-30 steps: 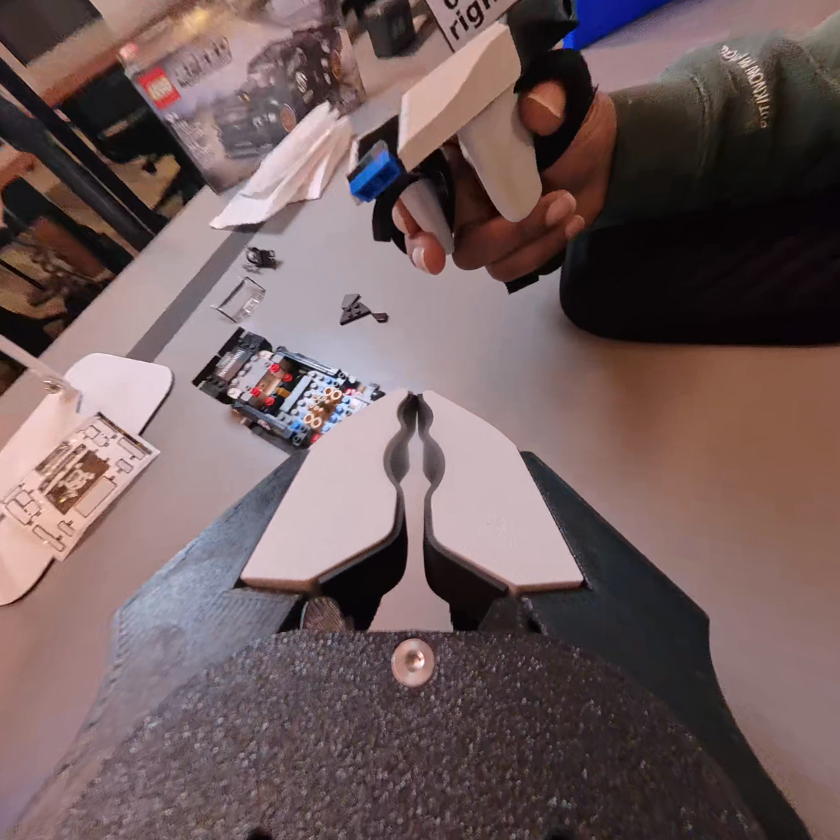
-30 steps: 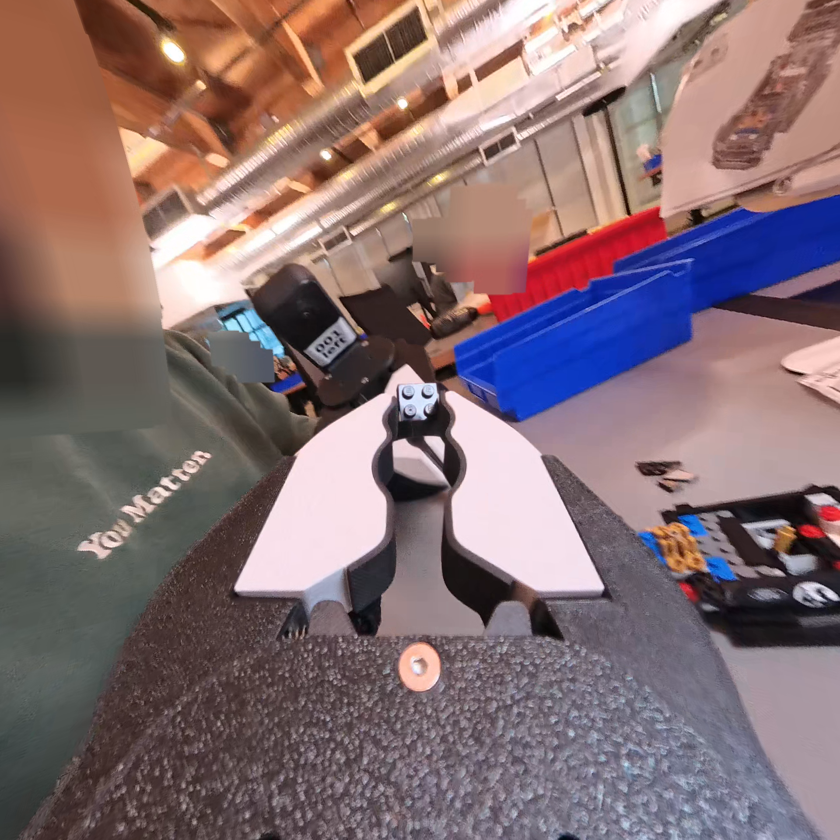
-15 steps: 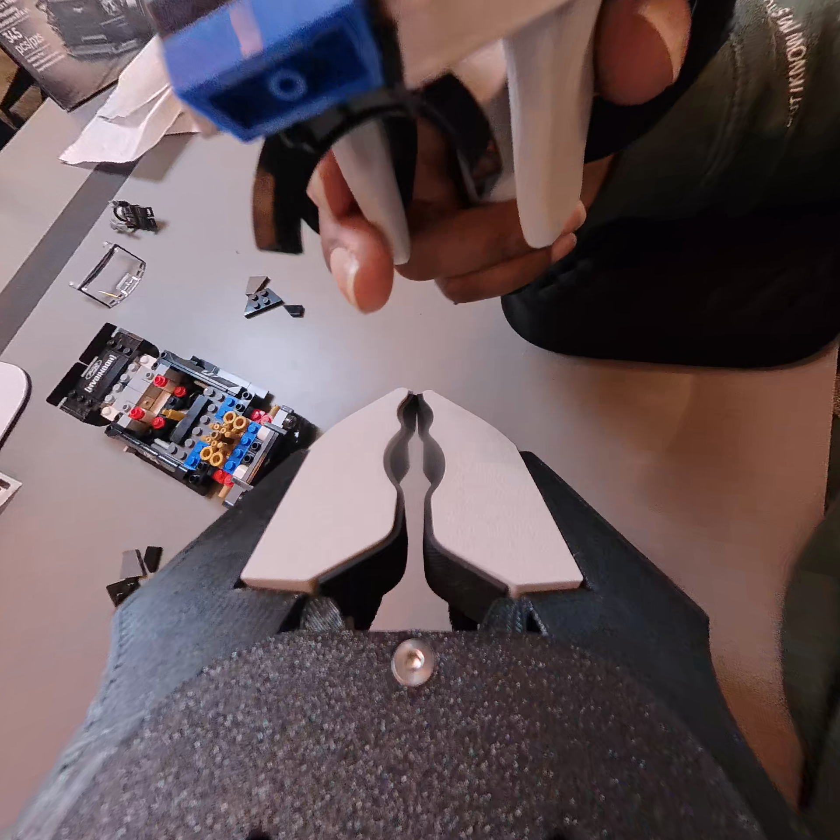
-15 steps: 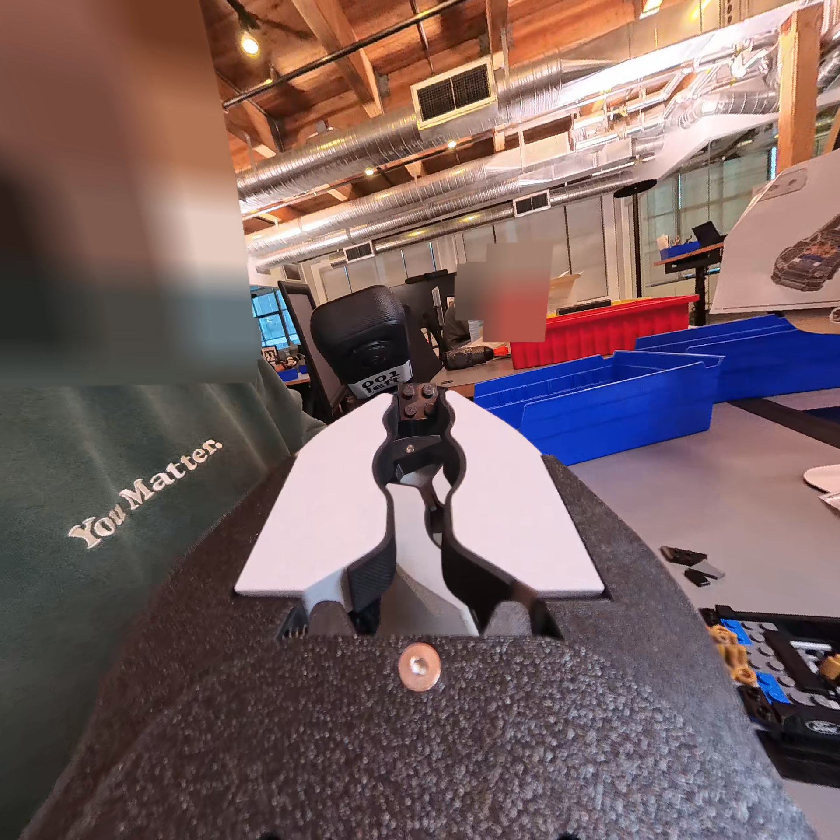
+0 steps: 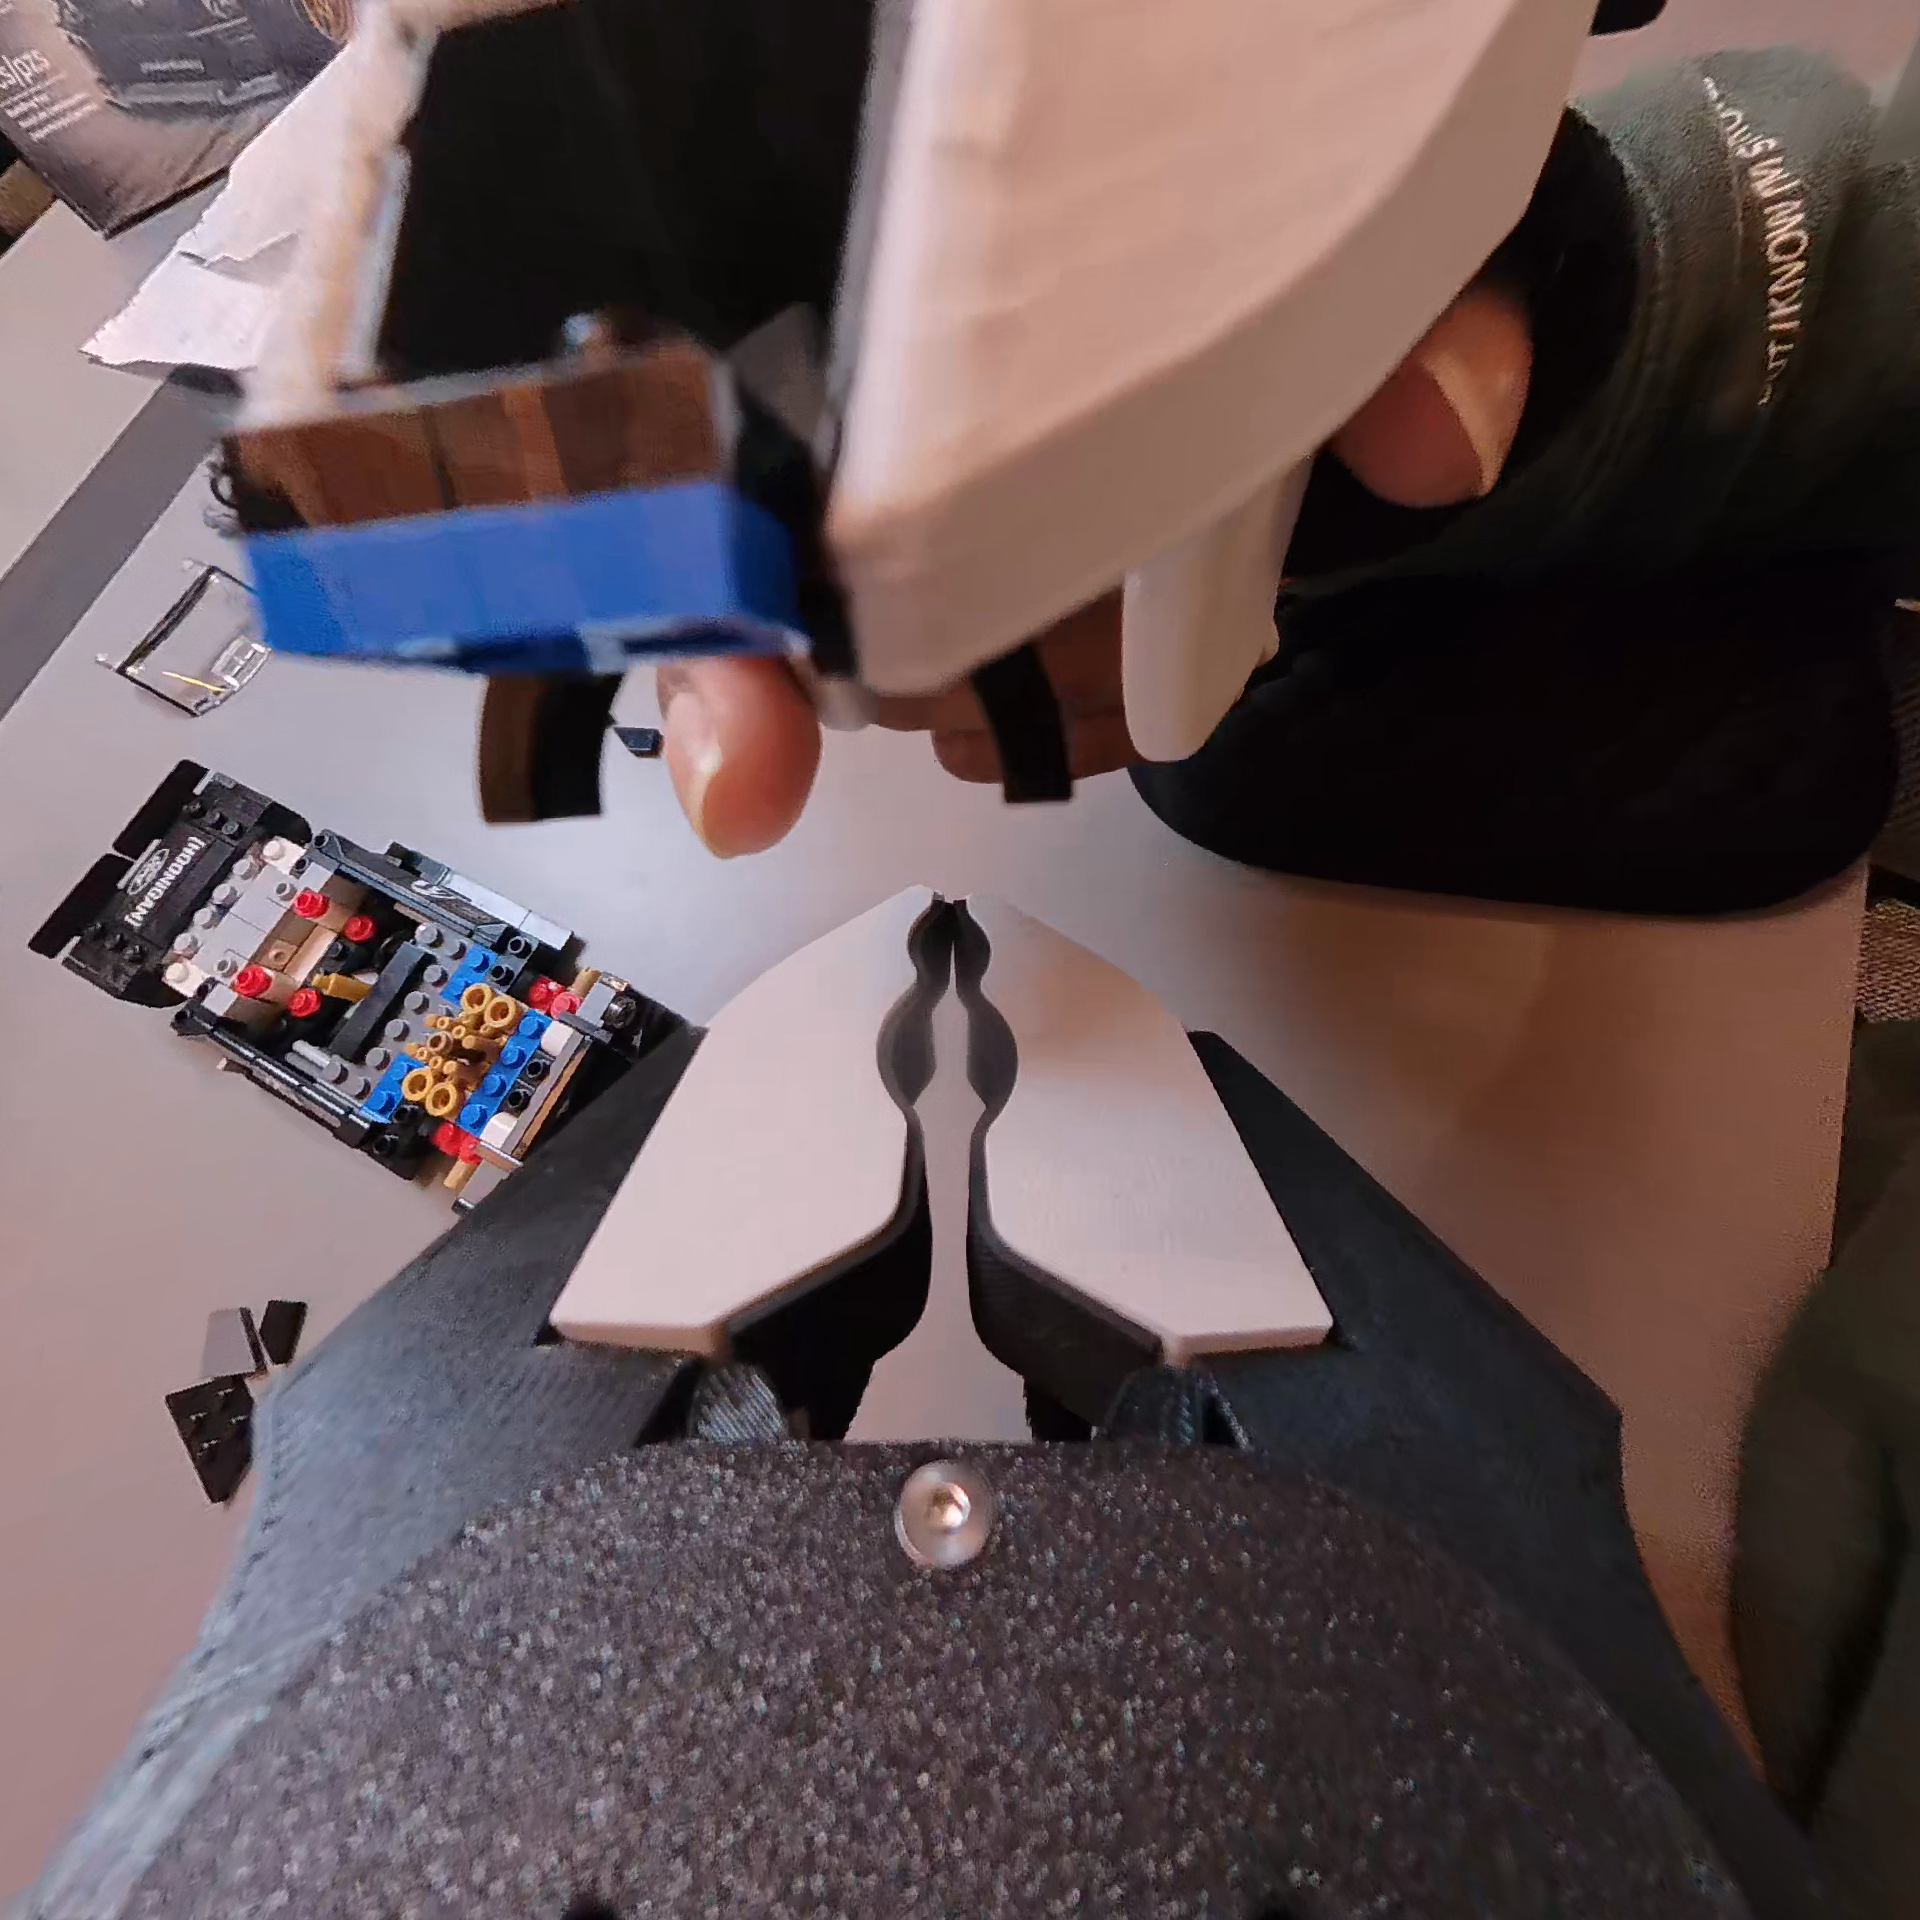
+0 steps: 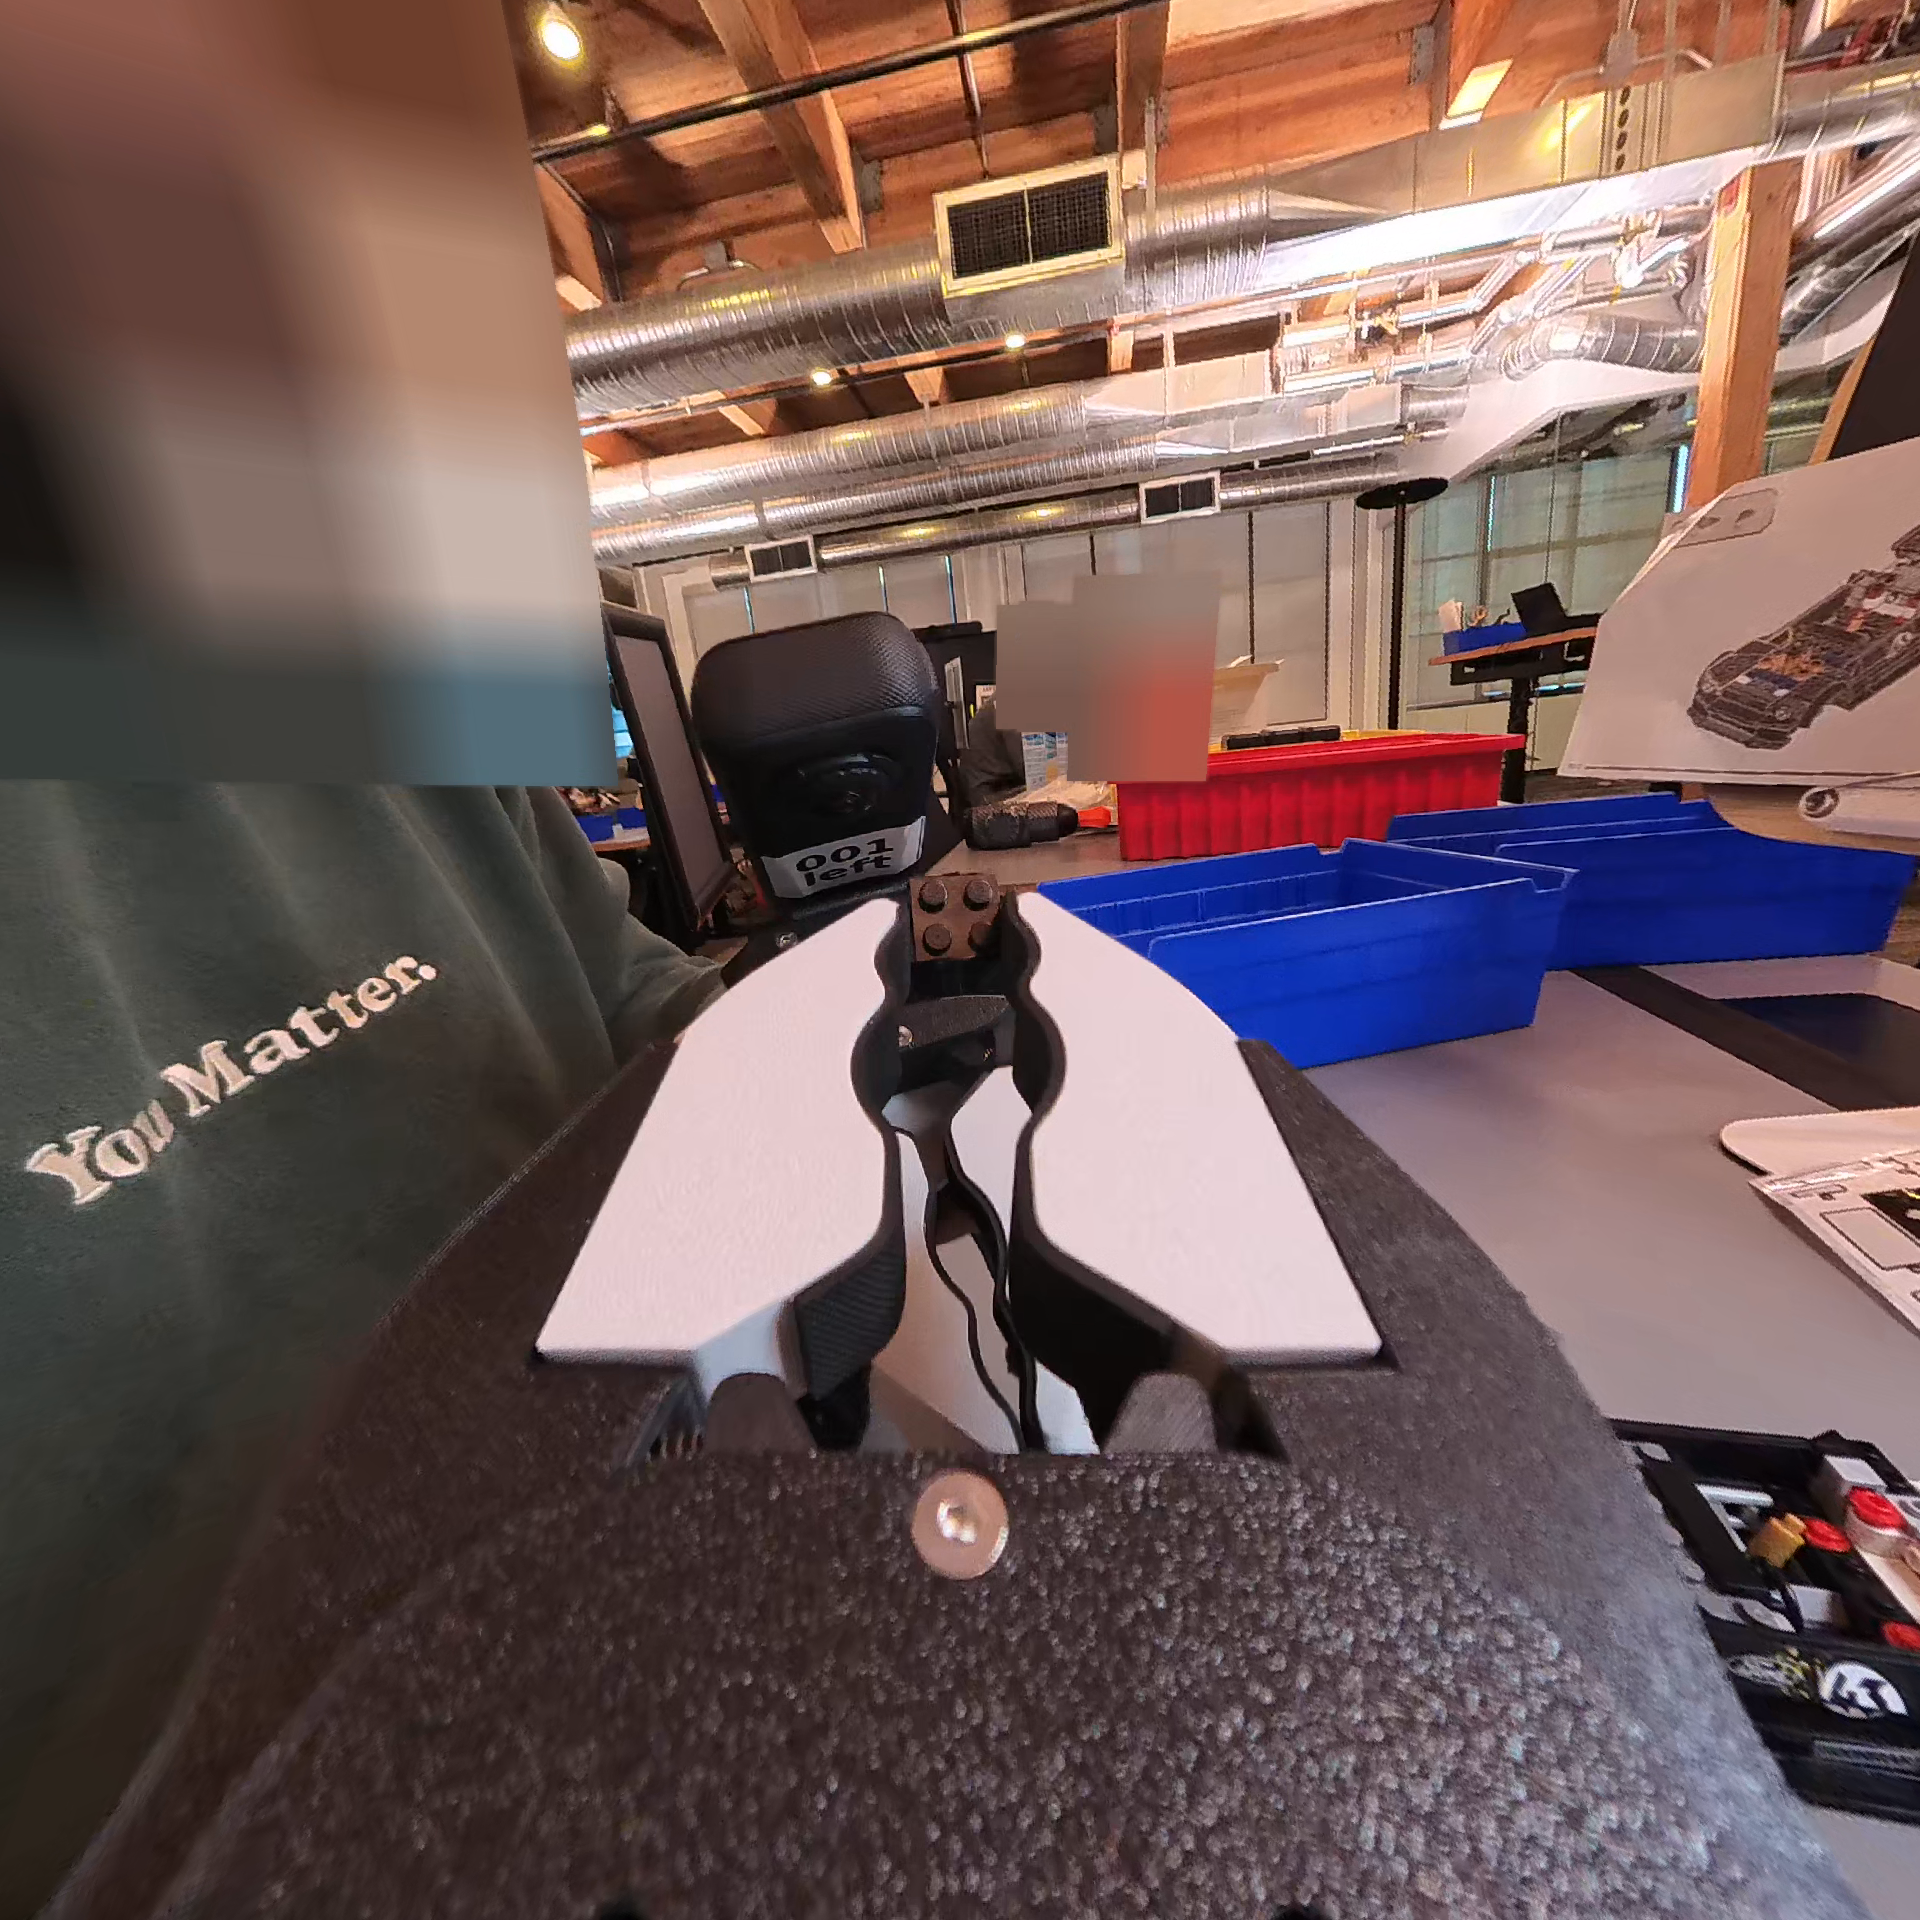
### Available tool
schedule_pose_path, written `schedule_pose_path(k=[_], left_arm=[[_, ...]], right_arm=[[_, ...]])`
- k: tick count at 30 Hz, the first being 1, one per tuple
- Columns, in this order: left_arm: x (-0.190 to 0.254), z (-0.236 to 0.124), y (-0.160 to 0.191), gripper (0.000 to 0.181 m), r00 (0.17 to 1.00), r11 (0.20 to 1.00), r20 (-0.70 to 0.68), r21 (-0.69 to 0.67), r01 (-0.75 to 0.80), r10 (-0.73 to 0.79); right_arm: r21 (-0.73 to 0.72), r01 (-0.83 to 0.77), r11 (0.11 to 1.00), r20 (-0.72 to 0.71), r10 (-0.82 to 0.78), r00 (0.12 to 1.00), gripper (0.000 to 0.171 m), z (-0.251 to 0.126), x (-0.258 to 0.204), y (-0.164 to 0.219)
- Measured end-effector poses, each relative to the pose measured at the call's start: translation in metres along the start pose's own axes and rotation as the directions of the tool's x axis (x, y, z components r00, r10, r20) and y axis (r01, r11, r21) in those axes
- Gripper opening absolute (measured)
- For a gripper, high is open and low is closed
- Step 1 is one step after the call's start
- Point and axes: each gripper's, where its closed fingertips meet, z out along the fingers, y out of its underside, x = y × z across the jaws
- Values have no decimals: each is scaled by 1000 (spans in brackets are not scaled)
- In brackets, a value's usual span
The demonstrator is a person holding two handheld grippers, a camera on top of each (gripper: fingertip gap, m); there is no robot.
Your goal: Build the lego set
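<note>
My right gripper [image 6: 954, 925] is shut on a small stack of bricks [image 6: 954, 928], dark on its studded face. In the left wrist view the stack [image 5: 509, 582] shows blue below and brown above. It is held in the air, close above and ahead of my left gripper [image 5: 948, 914]. The left gripper is shut and empty, low over the grey table [image 5: 1351, 1039]. The partly built lego car [image 5: 343, 997] lies flat on the table to its left. The car also shows in the right wrist view [image 6: 1818, 1600].
Loose black plates [image 5: 229, 1382], a clear windscreen piece [image 5: 187, 655], a white paper bag [image 5: 208, 291] and the set's box [image 5: 104, 104] lie on the left. Blue bins [image 6: 1351, 935], a red bin [image 6: 1320, 790], a propped instruction sheet [image 6: 1766, 644] and an open booklet [image 6: 1849, 1216] are to the right. Some 12 cm of space lies between my two pairs of fingers. The partly built lego car [image 5: 343, 997] lies some 15 cm from my left tips, 25 cm from my right tips. Seen from the right wrist view [image 6: 1763, 1529] as well.
My right gripper has turned up and brought the brick stack much closer to the left gripper's camera. The left gripper has swung right, staying shut and empty.
</note>
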Motion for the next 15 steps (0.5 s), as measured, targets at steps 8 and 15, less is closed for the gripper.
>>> schedule_pose_path(k=[8,15], left_arm=[[-4,0,6,0,1000,1000,16,-21,-3,3],[-8,-1,10,0,1000,999,30,-32,-6,7]], right_arm=[[-88,70,994,-12,-71,997,17,-1,0,10],[-127,103,986,-1,-104,995,17,-2,-2,15]])
